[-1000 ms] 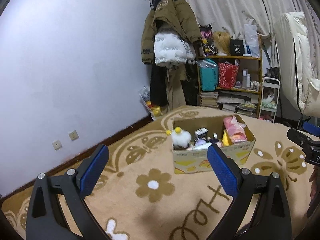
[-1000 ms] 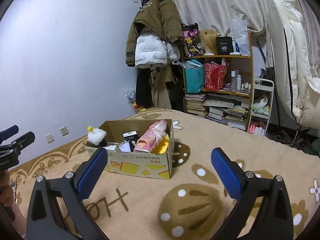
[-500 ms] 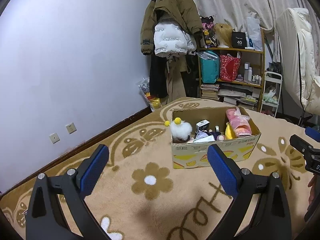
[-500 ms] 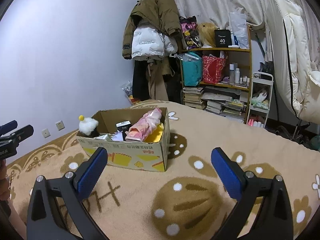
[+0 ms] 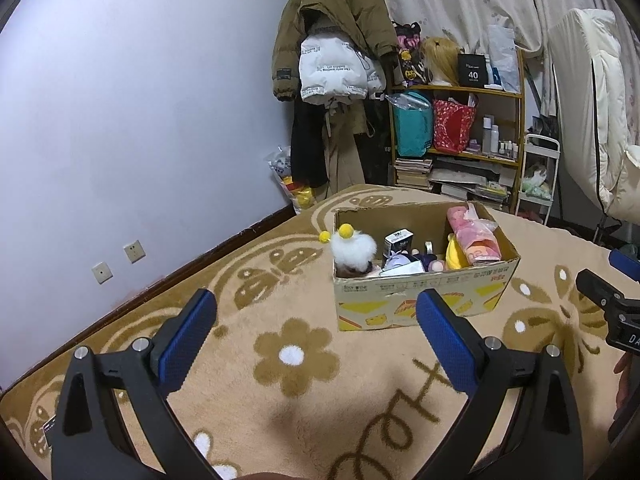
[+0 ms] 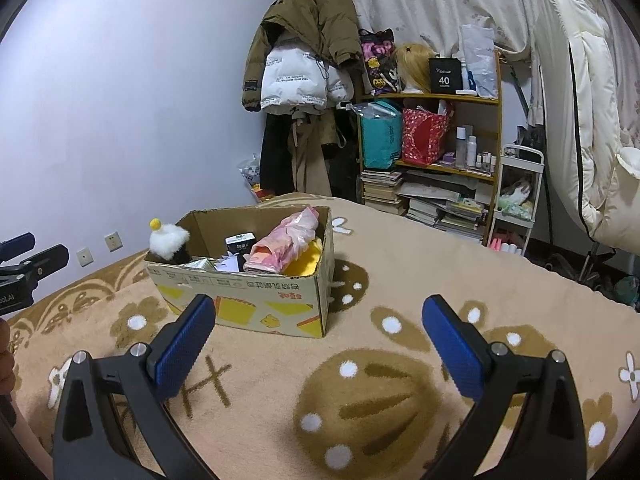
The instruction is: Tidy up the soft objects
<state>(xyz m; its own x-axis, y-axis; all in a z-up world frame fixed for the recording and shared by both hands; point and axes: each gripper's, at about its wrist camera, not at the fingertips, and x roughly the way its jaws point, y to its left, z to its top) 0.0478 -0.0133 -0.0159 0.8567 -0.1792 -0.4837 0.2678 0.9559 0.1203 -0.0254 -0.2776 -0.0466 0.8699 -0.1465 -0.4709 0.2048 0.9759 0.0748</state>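
1. A lived-in home bedroom: patterned blanket (image 6: 400, 280) spread near.
2. Coats (image 6: 304, 52) hang at the far wall.
3. Cluttered shelf (image 6: 448, 136), right, holds books, bags, bottles.
4. Curtains (image 6: 420, 0) behind.

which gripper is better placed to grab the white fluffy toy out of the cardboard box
Left, probably. The white fluffy toy sits at the cardboard box corner facing the open left gripper, nearly ahead of it. From the open right gripper the toy is off to the far side.

Matt printed cardboard box (image 5: 424, 300), fluffy pile rug (image 5: 296, 360), crinkly glossy plastic bag (image 6: 288, 240)
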